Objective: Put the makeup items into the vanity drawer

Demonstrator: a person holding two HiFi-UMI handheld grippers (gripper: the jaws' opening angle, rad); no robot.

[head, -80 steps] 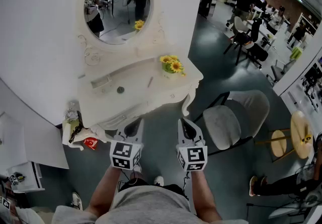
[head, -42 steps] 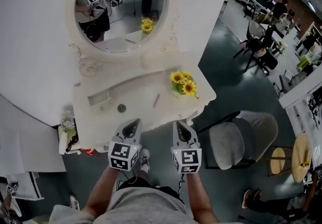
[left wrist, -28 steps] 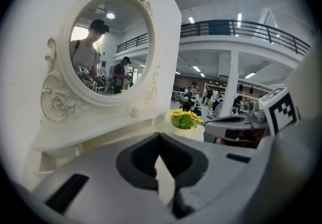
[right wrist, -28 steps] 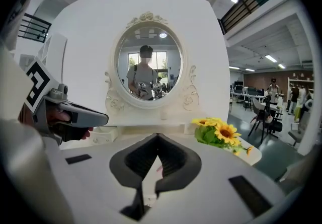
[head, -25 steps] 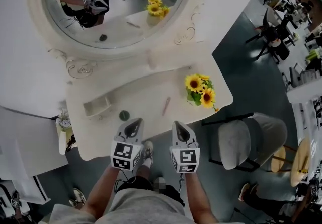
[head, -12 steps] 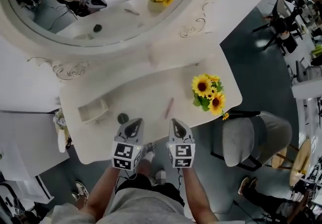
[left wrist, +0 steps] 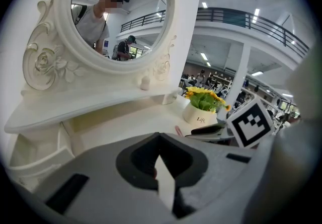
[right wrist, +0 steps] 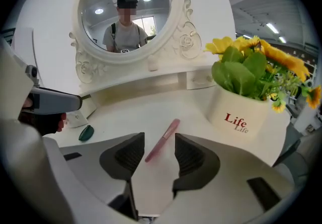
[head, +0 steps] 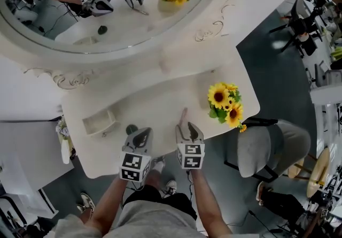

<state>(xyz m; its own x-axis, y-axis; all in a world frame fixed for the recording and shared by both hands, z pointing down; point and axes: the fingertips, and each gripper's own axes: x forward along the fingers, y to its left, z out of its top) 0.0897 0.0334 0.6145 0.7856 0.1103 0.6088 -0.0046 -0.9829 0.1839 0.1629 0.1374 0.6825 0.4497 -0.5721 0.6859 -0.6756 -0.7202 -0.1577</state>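
Note:
A pink makeup pencil (head: pixel 181 116) lies on the white vanity top (head: pixel 155 100), left of the sunflower pot. My right gripper (head: pixel 188 127) is at its near end. Its jaws have just been opening and stand open; in the right gripper view the pencil (right wrist: pixel 162 140) runs up from between the fingertips of the gripper (right wrist: pixel 154 153), untouched. A dark green round item (head: pixel 131 129) lies just ahead of my left gripper (head: pixel 138 136), which is shut with nothing in it (left wrist: pixel 158 167). A small open white drawer box (head: pixel 99 122) sits at the left of the top.
A white pot of sunflowers (head: pixel 224 103) stands on the right of the vanity, close to the right gripper (right wrist: pixel 241 112). The round mirror (head: pixel 107 1) rises behind. A grey chair (head: pixel 267 148) stands to the right on the floor.
Both grippers came down and forward to the vanity's front edge. The right gripper's jaws went from shut to open, now straddling the pencil's near end.

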